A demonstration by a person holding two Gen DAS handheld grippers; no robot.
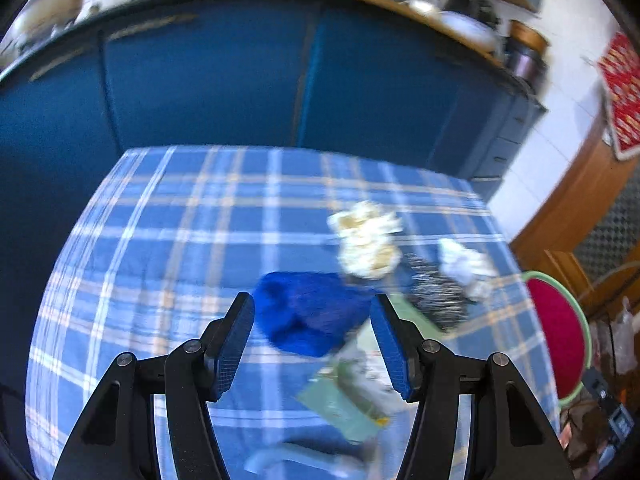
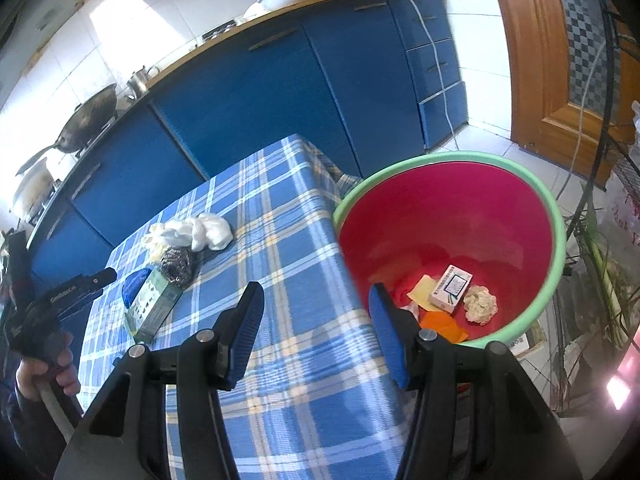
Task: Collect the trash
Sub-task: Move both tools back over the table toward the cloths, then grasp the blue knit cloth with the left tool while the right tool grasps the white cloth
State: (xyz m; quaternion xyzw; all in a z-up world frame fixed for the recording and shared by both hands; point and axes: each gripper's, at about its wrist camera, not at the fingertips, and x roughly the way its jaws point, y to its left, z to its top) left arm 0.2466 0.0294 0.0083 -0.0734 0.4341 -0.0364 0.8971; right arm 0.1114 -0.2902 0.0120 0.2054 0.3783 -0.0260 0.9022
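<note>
Hovering over a blue plaid surface [image 2: 288, 264], the left gripper [image 1: 312, 344] and the right gripper [image 2: 316, 336] each hold their fingers about half apart, gripping nothing. On the cloth lie a blue wad [image 1: 312, 312], a green box [image 2: 154, 308], a steel scourer [image 2: 176, 264] and white crumpled paper [image 2: 208, 232]. Beside the surface's edge stands a pink bin [image 2: 452, 216], with a small white box [image 2: 450, 294] and a paper ball [image 2: 480, 305] inside.

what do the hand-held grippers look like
Each hand-held gripper, left and right, has black angular linkage arms with silver pivot bolts and two fingers faced with blue textured pads. The left one's black body carries small white lettering.
</note>
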